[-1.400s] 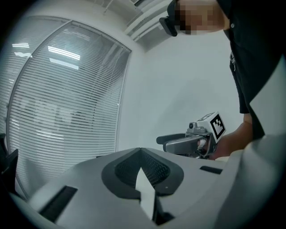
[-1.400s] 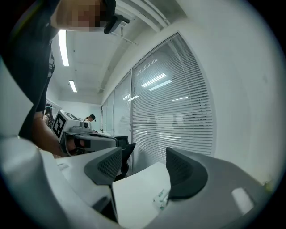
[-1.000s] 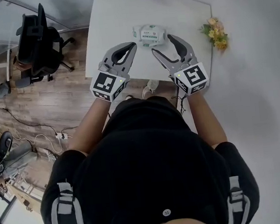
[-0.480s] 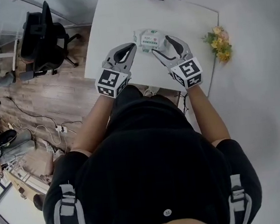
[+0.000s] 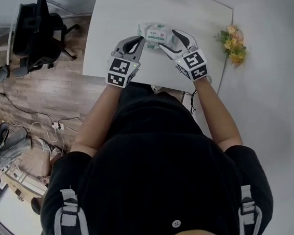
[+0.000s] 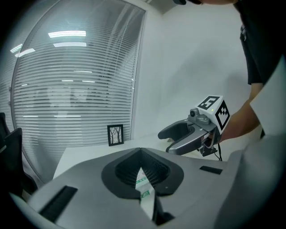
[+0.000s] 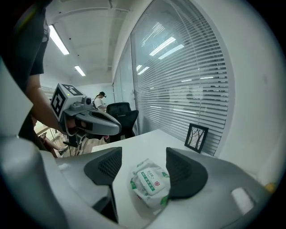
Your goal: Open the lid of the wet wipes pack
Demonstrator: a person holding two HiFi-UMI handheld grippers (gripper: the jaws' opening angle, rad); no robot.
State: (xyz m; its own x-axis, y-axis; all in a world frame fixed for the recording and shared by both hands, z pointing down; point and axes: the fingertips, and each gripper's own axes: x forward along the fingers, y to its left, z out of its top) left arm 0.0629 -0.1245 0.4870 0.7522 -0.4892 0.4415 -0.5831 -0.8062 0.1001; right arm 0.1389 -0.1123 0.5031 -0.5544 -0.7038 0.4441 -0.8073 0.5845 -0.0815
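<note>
Item: wet wipes pack (image 5: 154, 34), soft white film pouch with green print, lying flat near the far edge of a smooth white table (image 5: 110, 19). In the head view its near edge is covered by both gripper tips; the print is too small to read. From the left gripper (image 6: 142, 156) only a thin sliver of the pack's film shows, pinched between jaws pressed together on its edge. Right gripper (image 7: 144, 161): ribbed dark pads spread apart, the pack lying between them and touching neither, its rectangular lid (image 7: 152, 178) lying flat on top. Change since half a second ago: both grippers stood short of the pack with jaws spread, and now they flank it, the left closed on it. Also present: small black picture frame (image 6: 115, 134) with a tree motif, cut off at the top of the head view; a cluster of yellow and pink flowers (image 5: 233, 43) at the table's right edge; a black office chair (image 5: 39, 32) on wood-plank flooring, well apart.
</note>
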